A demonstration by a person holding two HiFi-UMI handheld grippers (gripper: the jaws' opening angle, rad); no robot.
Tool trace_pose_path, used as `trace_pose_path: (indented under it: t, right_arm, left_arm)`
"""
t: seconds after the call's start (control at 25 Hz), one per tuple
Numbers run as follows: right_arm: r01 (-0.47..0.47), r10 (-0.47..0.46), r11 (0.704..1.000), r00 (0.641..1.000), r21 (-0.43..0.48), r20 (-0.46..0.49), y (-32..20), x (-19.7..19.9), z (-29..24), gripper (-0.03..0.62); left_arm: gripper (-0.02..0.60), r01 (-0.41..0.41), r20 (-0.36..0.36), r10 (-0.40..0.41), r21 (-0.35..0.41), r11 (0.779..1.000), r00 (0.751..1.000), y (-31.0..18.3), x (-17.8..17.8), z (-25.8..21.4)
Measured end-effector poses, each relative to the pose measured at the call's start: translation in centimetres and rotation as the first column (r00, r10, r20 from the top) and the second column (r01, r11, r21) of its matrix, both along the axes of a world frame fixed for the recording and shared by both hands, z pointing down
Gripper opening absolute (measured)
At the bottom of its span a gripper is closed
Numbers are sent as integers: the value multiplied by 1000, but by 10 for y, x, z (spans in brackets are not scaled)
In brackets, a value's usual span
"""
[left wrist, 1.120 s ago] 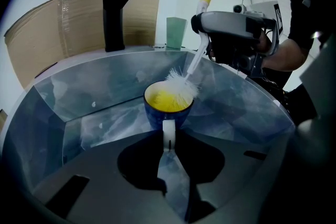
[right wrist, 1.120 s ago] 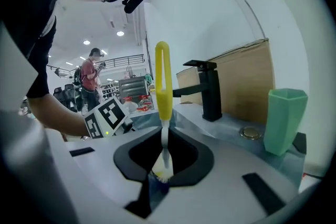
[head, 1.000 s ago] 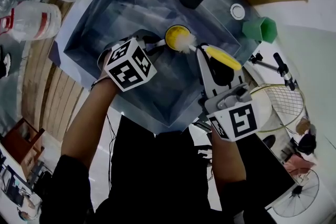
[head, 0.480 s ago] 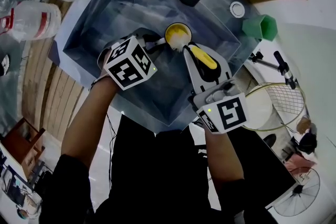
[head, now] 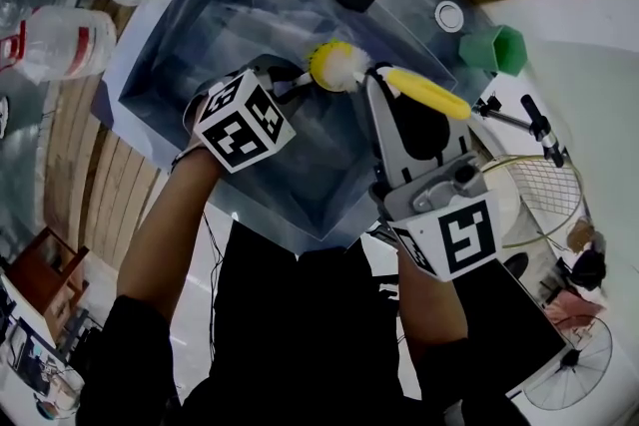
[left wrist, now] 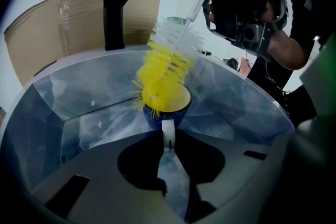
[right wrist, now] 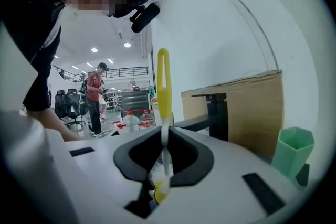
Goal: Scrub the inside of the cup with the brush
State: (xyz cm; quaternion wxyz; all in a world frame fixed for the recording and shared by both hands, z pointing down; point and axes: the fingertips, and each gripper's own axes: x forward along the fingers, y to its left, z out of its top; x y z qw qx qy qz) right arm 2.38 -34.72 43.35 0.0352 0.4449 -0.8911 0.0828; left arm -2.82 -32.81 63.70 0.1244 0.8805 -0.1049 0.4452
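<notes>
Brush [left wrist: 167,68] just rose: half a second back it was buried in the cup [left wrist: 164,112], now only the tip is inside. Right tool [right wrist: 164,150] is clamped on its stem. Left tool [left wrist: 168,147] pinches the cup's handle inside the basin [head: 190,35]. An upstroke, I'd say, so the scrubbing isn't finished.

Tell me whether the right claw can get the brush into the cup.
Probably yes. The right claw grips the brush, which sits at the open mouth of the cup, and the left claw holds the cup by its handle. Nothing blocks the way.

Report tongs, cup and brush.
Left tongs shut on cup handle. Right tongs shut on brush. Bristle tip in cup mouth, over basin. Nothing blocking.
</notes>
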Motion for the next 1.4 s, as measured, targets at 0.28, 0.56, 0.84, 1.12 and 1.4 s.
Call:
trace_pose_path:
  t: [0.28,0.56,0.84,1.12,1.4]
  right_arm:
    - [-46,51,993,998,-110,44,-10,-1,60,46]
    - [-66,70,991,997,-113,35,-18,10,55,46]
    - [-107,108,990,994,88,-2,-17,21,-5,46]
    - [-98,97,995,994,-14,-57,-22,11,58,46]
    - [-80,78,996,994,-30,-76,-19,9,50,46]
  left_arm:
    - [81,-11,4,11,-10,1000,1000,2,-1,2]
    - [81,-6,-3,6,-15,1000,1000,2,3,0]
    - [80,-9,-5,9,-17,1000,1000,2,2,0]
    - [80,-6,-4,6,-22,1000,1000,2,3,0]
    - [80,-1,3,1,-16,1000,1000,1,3,0]
